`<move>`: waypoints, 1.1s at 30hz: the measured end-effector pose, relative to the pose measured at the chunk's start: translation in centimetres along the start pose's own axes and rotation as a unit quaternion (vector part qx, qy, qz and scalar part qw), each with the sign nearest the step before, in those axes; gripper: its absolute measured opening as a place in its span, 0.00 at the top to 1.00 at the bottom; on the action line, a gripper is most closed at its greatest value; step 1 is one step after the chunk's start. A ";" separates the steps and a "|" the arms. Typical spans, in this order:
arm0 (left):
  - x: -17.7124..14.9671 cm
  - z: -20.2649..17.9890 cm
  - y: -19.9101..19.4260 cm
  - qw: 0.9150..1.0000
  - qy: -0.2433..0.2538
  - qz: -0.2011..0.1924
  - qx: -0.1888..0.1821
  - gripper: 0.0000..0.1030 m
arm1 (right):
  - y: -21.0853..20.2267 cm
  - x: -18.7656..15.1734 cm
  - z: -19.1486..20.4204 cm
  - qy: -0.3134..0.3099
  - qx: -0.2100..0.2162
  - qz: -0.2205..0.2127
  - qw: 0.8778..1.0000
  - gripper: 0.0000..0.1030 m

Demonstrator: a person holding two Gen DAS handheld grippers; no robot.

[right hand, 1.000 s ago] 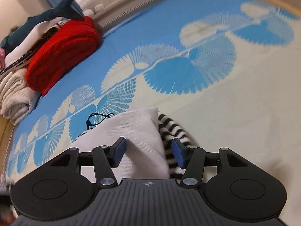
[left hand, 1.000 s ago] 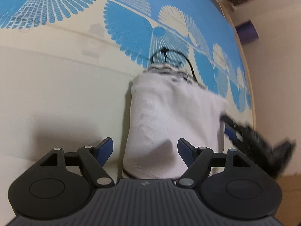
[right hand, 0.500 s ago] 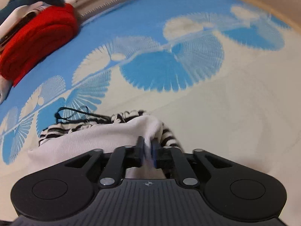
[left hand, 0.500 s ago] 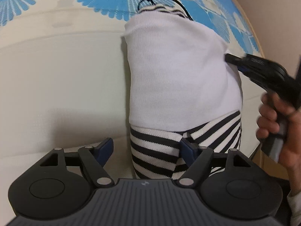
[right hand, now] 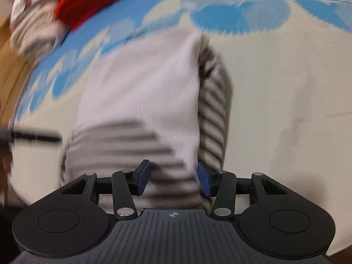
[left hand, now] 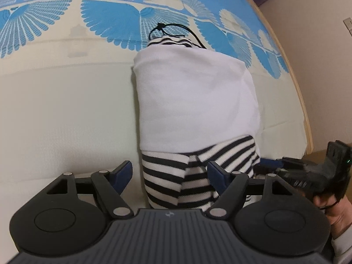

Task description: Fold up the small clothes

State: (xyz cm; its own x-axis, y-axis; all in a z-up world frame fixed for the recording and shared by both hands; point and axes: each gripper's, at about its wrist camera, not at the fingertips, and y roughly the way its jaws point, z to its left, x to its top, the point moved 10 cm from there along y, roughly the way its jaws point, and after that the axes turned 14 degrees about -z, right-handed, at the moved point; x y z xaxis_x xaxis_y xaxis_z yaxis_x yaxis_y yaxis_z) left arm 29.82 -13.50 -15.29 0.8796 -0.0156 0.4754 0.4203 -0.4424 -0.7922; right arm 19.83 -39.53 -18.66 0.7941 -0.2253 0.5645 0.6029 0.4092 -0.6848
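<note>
Folded white and striped top flat on the blue and cream bed cover, long way pointing straight off from the left tongs, wide apart over its near striped end, closer than the right tongs, also apart and empty.

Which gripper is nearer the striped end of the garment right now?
The left gripper: its open fingers straddle the striped end; the right gripper sits beside it.

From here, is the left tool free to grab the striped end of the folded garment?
Probably yes. The left tool is open, and the black-and-white striped end lies between its fingers with nothing covering it. The right tool sits off to the side.
</note>
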 end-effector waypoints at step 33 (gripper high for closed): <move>1.7 3.6 3.0 0.997 -0.052 -0.019 0.050 0.17 | -0.2 4.1 -1.5 0.108 0.000 -0.114 0.988 0.23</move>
State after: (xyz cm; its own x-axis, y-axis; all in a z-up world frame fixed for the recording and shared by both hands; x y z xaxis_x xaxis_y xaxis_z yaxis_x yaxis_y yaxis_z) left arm 33.43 -11.60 -18.25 0.8786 0.0956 0.4679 0.4698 -0.3488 -0.8109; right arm 23.07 -41.90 -16.90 0.6359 -0.4948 0.5923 0.7677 0.3271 -0.5510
